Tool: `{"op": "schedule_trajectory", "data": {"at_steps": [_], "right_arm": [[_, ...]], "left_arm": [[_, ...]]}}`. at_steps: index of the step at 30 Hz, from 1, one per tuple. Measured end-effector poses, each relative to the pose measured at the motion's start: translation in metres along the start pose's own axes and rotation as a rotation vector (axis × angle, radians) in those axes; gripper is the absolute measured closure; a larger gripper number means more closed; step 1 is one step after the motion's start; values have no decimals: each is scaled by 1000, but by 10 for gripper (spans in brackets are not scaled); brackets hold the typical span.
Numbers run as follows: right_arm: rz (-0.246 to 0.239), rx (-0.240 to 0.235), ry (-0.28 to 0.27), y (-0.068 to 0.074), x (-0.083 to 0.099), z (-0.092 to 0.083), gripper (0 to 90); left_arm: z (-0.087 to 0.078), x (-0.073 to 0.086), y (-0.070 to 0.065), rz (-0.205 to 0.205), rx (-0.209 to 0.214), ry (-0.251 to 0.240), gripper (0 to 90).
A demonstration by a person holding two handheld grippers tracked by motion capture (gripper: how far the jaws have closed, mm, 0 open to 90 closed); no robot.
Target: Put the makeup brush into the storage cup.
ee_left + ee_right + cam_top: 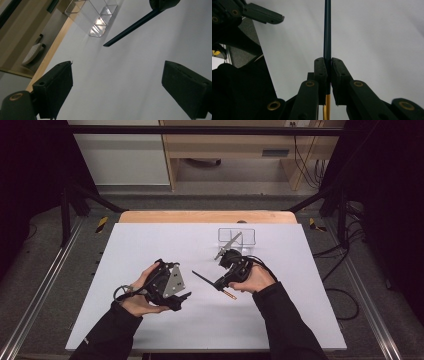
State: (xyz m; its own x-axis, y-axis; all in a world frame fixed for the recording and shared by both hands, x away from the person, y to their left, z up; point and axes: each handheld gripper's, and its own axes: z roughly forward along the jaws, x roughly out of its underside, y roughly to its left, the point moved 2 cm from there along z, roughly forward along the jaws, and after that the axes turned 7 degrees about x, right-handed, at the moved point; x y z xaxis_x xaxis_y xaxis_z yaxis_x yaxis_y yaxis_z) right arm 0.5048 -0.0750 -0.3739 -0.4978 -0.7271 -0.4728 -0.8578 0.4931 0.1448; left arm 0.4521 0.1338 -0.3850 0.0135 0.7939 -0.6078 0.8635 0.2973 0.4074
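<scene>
**A thin rod held in the right gripper above the worktop**

The right gripper has its fingers closed tight on a slim, dark rod with a gold-coloured end. The grip sits where dark shaft meets gold section; the dark part runs out ahead of the fingers toward the left gripper, and the gold end sticks out behind. The rod is held clear of the white worktop, near its middle.

Judged by its look, the rod is light, stiff and smooth, so it may twist or slide between flat pads. A second hold is best taken on the dark shaft close to the first, square across it, rather than at the thin tip, which would lever easily.

The left gripper's fingers stand wide apart with nothing between them. It is raised off the worktop, rolled onto its side, and aimed at the rod's tip. A clear box stands toward the far edge of the worktop, beyond the right hand.
</scene>
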Motion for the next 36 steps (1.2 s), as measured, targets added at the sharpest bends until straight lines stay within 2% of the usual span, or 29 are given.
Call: {"op": "schedule_trajectory", "data": {"at_steps": [1,2,8,13,24,31,36], "right_arm": [[0,-2,1,1,0,0,834],[-2,-3,3,1,0,1,834],[-5,-13,5,3,-1,2,834],[-15,-21,11,4,-1,4,834],[-54,-30,33,15,-1,8,834],[-65,-41,35,21,-1,9,834],[-65,-43,39,22,-1,11,834]], "left_arm": [[1,-1,-1,9,0,3,92],[4,-2,-3,20,26,4,93],[7,-6,-8,65,-7,23,103],[8,-7,-9,102,-25,20,120],[10,-8,-19,187,-16,33,195],[9,-8,-22,231,-37,42,257],[13,-9,-27,281,-61,58,310]]}}
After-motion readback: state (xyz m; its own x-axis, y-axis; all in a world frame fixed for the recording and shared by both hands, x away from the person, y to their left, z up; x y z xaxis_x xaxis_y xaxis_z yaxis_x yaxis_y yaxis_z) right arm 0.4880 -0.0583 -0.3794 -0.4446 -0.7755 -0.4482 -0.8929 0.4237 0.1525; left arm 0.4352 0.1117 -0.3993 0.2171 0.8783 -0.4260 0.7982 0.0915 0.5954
